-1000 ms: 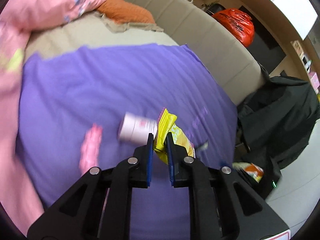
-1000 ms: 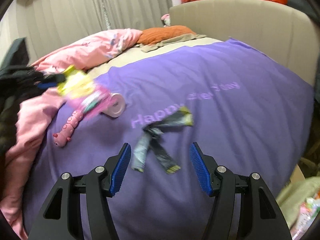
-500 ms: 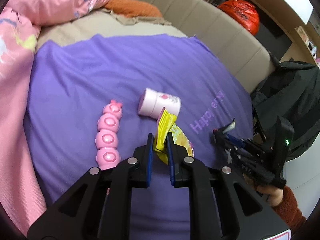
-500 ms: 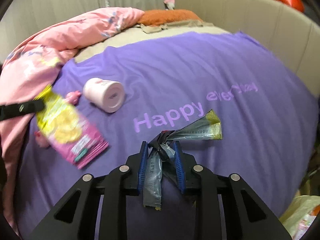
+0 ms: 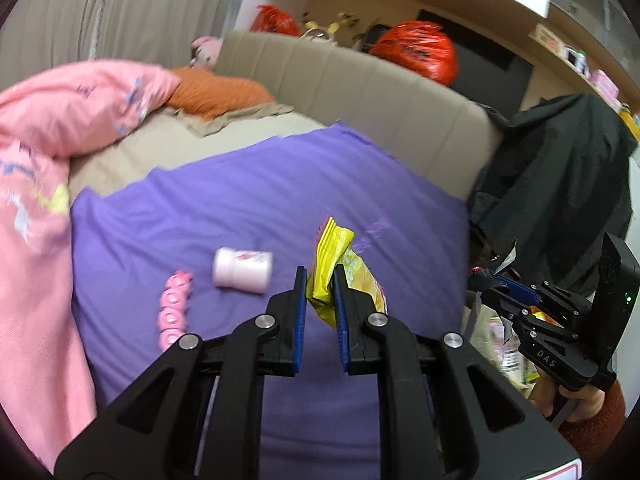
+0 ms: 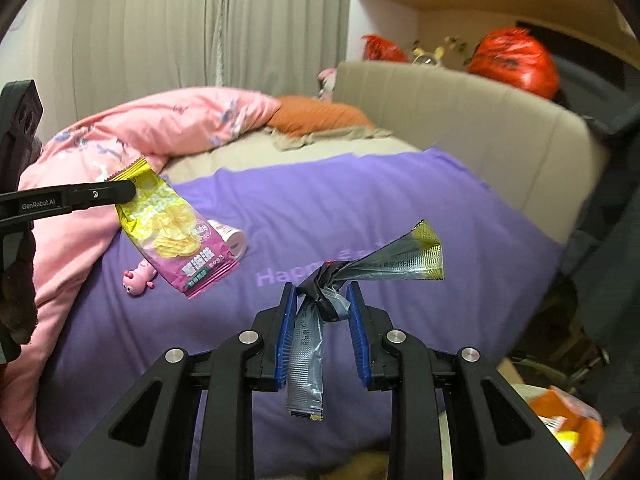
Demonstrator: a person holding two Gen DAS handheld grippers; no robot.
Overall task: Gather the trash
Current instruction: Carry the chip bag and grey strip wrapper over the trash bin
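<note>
My left gripper [image 5: 320, 276] is shut on a yellow and pink chip bag [image 5: 334, 264] and holds it above the purple blanket [image 5: 248, 208]; the bag also shows in the right wrist view [image 6: 172, 228]. My right gripper [image 6: 322, 296] is shut on a knotted silver foil wrapper [image 6: 384, 258], lifted off the bed. It shows at the right edge of the left wrist view [image 5: 486, 280]. A pink-white cup [image 5: 242, 270] lies on its side on the blanket.
A pink caterpillar toy [image 5: 172, 310] lies left of the cup. A pink duvet [image 5: 36, 168] covers the bed's left side. A trash bag with wrappers [image 5: 504, 344] sits off the bed's right edge. A beige headboard [image 5: 360, 96] and black coat [image 5: 560, 184] stand behind.
Both grippers have lifted up and back from the bed with their trash. The right gripper, open a second ago, has shut on the foil wrapper and carried it right, toward the trash bag.
</note>
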